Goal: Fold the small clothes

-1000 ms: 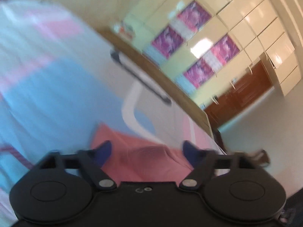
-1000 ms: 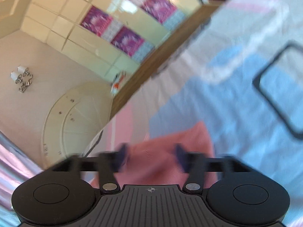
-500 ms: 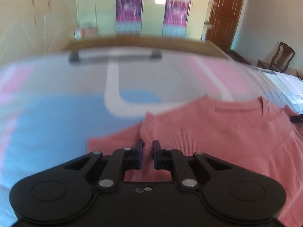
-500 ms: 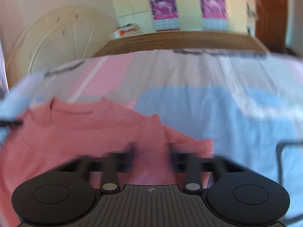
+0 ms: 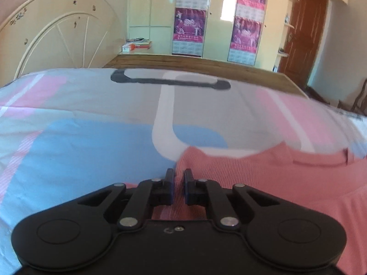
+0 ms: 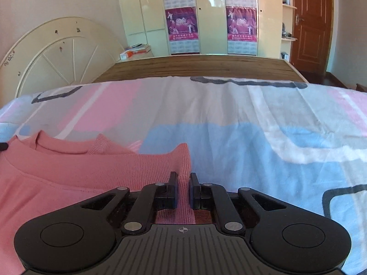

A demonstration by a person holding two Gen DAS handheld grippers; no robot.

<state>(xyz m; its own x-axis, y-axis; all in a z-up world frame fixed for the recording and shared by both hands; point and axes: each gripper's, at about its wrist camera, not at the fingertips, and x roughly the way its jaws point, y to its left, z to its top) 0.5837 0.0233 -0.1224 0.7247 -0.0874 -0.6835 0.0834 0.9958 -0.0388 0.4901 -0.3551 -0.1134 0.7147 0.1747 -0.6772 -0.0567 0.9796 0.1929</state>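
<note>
A small pink knit top (image 5: 270, 178) lies flat on the bed, neckline toward the far side. In the left wrist view my left gripper (image 5: 179, 178) is shut on the top's left edge, with a fold of pink fabric pinched between the fingers. In the right wrist view the same top (image 6: 68, 174) fills the lower left, and my right gripper (image 6: 183, 183) is shut on its right edge, pink knit showing between the jaws.
The bed is covered by a sheet (image 5: 91, 137) with blue, pink, grey and white patches. A wooden board (image 6: 206, 66) runs along the far side. A cream arched headboard (image 6: 57, 55) stands at the left, wardrobes with posters and a brown door (image 6: 309, 23) behind.
Both grippers went from open over the top to shut on its edges. Both views swung level, and the top now lies spread between the two grippers.
</note>
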